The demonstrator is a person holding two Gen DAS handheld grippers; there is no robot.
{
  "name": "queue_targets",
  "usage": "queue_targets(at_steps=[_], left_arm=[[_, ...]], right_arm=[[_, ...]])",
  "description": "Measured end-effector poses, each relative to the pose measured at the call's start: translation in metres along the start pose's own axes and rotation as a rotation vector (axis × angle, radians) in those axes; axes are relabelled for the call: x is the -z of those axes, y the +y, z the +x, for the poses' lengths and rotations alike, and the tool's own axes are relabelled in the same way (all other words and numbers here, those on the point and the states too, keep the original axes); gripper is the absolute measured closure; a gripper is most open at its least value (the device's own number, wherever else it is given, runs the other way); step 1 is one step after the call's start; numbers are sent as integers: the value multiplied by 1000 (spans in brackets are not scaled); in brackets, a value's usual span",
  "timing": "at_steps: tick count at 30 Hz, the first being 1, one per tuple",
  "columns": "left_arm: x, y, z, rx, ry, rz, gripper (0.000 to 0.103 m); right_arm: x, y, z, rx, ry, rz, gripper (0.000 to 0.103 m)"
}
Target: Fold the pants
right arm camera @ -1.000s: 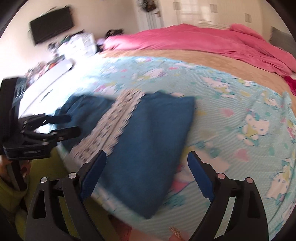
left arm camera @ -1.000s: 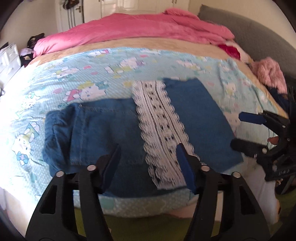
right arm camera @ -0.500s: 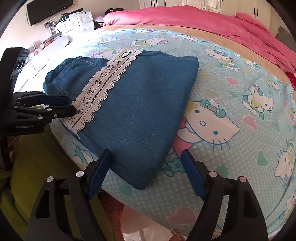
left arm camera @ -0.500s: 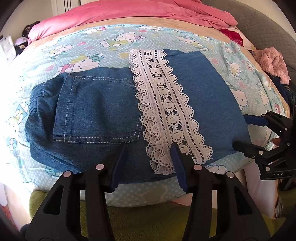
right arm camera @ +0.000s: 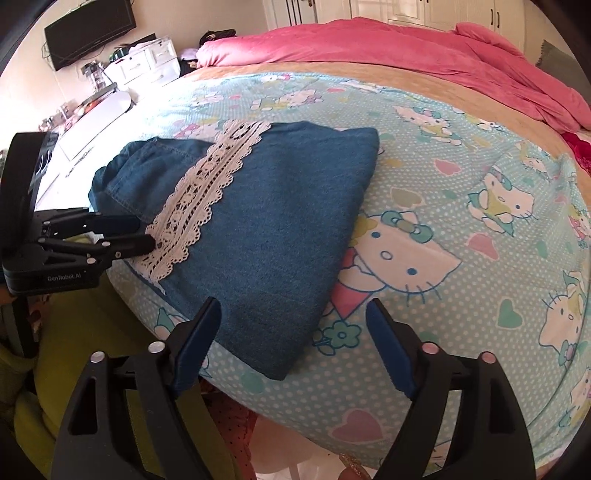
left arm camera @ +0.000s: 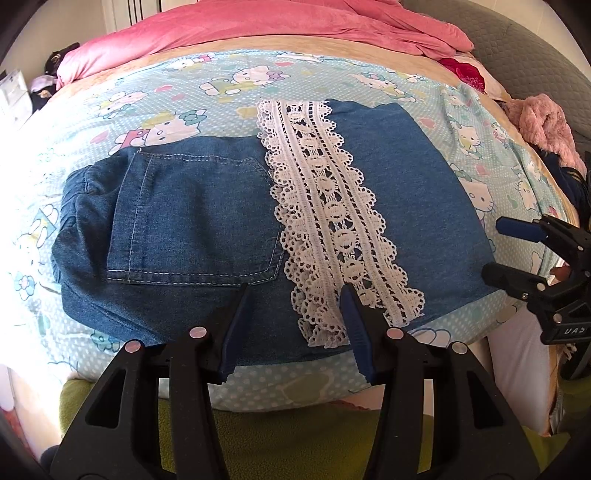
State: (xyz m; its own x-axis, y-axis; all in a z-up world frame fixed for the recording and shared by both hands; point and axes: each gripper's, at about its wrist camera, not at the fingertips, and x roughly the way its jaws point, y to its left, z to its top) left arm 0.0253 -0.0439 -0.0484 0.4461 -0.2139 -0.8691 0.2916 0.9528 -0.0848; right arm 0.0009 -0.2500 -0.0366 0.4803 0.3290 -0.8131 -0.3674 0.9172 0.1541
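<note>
Blue denim pants [left arm camera: 192, 214] lie folded on the cartoon-cat bedsheet [left arm camera: 221, 85], back pocket up, with a white lace band [left arm camera: 325, 214] across the middle. My left gripper [left arm camera: 295, 288] hovers open over the near hem, beside the lace end, with nothing pinched. The right wrist view shows the same pants [right arm camera: 277, 229] and lace [right arm camera: 210, 184]. My right gripper [right arm camera: 294, 302] is over the near right corner of the fold; its jaws are opening and the pads stand clear of the cloth. Each gripper shows in the other's view: right gripper [left arm camera: 493, 247], left gripper [right arm camera: 146, 232].
A pink duvet [left arm camera: 258, 22] is heaped at the far side of the bed. A fuzzy pink garment [left arm camera: 543, 125] lies at the right edge by a grey padded headboard [left arm camera: 535, 48]. White drawers [right arm camera: 147, 62] and a wall TV [right arm camera: 88, 33] stand far left. Green fabric [left arm camera: 295, 435] is below the bed edge.
Both cameras have tilted down and closed in on the pants, which now fill more of each view. The left jaws narrowed slightly. The pants have not moved.
</note>
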Motion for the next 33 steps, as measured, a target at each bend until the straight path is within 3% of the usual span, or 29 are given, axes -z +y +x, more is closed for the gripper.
queue_targets(at_steps=[6, 9, 17, 24, 33], left_arm=[[0, -1, -6, -7, -10, -5, 51], [0, -1, -11, -4, -20, -11, 40], [0, 6, -36, -24, -82, -44, 14], [3, 31, -64, -53, -141, -114, 10], [12, 77, -77, -67, -163, -240, 10]], right_arm=[[-1, -4, -5, -5, -10, 33, 15], [-3, -4, -10, 3, -24, 41, 9], [-17, -4, -25, 13, -76, 46, 8], [-42, 3, -36, 3, -125, 30, 6], [-90, 41, -31, -57, -157, -67, 5]])
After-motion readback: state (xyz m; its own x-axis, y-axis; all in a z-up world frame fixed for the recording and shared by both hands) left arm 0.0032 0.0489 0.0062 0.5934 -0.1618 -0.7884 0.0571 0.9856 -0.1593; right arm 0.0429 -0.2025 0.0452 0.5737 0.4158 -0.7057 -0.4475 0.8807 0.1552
